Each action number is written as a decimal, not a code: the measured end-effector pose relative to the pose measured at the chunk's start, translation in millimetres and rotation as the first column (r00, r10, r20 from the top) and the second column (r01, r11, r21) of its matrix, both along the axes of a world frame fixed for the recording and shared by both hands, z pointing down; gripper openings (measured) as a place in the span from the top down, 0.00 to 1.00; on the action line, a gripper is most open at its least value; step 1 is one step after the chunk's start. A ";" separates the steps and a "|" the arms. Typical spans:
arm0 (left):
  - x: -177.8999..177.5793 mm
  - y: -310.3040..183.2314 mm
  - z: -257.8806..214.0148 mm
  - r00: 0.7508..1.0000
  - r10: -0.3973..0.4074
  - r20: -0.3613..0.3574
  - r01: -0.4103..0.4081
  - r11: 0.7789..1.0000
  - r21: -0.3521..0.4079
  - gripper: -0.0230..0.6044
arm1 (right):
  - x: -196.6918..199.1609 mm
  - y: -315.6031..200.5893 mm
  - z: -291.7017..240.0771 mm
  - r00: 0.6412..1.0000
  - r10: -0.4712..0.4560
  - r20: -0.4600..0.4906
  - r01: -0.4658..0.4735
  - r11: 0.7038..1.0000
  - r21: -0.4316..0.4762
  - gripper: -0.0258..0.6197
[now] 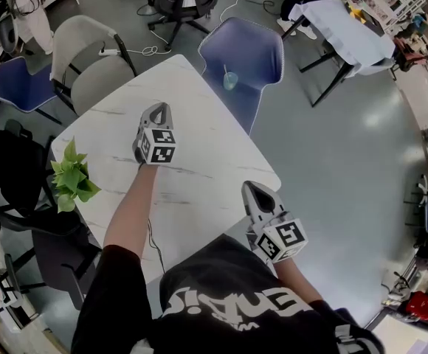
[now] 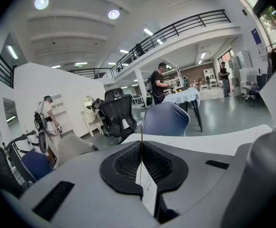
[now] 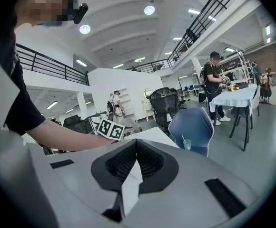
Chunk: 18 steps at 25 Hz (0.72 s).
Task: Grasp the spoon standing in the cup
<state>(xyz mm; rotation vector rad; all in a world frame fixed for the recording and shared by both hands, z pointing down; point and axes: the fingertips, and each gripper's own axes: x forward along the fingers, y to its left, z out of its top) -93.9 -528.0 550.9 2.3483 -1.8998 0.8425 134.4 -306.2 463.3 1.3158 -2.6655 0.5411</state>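
Left gripper (image 2: 141, 148): jaws together, pads meeting along their full length, nothing between them. It is held above the middle of the white marbled tabletop (image 1: 199, 109), and its jaws point towards the far edge.

Right gripper (image 3: 136, 144): jaws likewise together and empty. It is held at the near right corner of the tabletop, close to the person's body. It points the same way as the left gripper.

Cup (image 1: 230, 81): small, pale blue and translucent. It is not on the tabletop. It stands upright on the seat of the blue chair (image 1: 251, 50), just beyond the far edge of the tabletop. It is well apart from both grippers, and the left gripper is the nearer.

Spoon (image 3: 182, 137): a thin handle stands in the cup, leans slightly and rises above the rim. Neither gripper touches it.

Other items: a small green plant (image 1: 70, 177) sits at the left edge of the tabletop. A grey chair (image 1: 88, 57) stands at the far left side of the tabletop. Farther off on the grey floor is a table with a white cloth (image 1: 339, 28). The gripper views show people standing near it.
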 end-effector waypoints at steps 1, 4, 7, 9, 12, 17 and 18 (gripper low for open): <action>-0.6 0.2 -2.5 1.000 0.000 0.002 0.000 1.000 0.005 0.93 | -0.2 0.5 -0.3 1.000 -0.001 0.001 0.001 1.000 0.001 0.94; -1.4 1.7 -11.6 1.000 0.003 0.008 -0.003 1.000 0.024 0.94 | -0.1 2.1 -1.0 1.000 -0.002 0.004 0.002 1.000 0.004 0.94; -1.5 4.1 -25.4 1.000 0.004 0.004 -0.004 0.999 0.053 0.94 | 0.4 3.6 -1.7 1.000 -0.003 0.009 0.003 1.000 0.008 0.94; -1.3 6.5 -36.4 1.000 0.007 -0.010 -0.006 0.997 0.072 0.94 | -0.5 5.0 -1.9 1.000 -0.005 0.011 0.005 1.000 0.010 0.94; -0.6 13.4 -54.7 0.999 0.021 -0.029 -0.018 0.994 0.106 0.94 | -2.8 7.8 -2.1 1.000 -0.009 0.017 0.009 1.000 0.013 0.94; -0.2 32.6 -90.6 0.997 0.035 -0.064 -0.024 0.986 0.168 0.94 | -3.4 13.3 -1.5 1.000 -0.017 0.025 0.016 1.000 0.021 0.94; 1.1 37.0 -99.3 0.997 0.043 -0.067 -0.030 0.982 0.186 0.94 | -3.4 14.5 -1.5 0.999 -0.018 0.027 0.018 1.000 0.023 0.94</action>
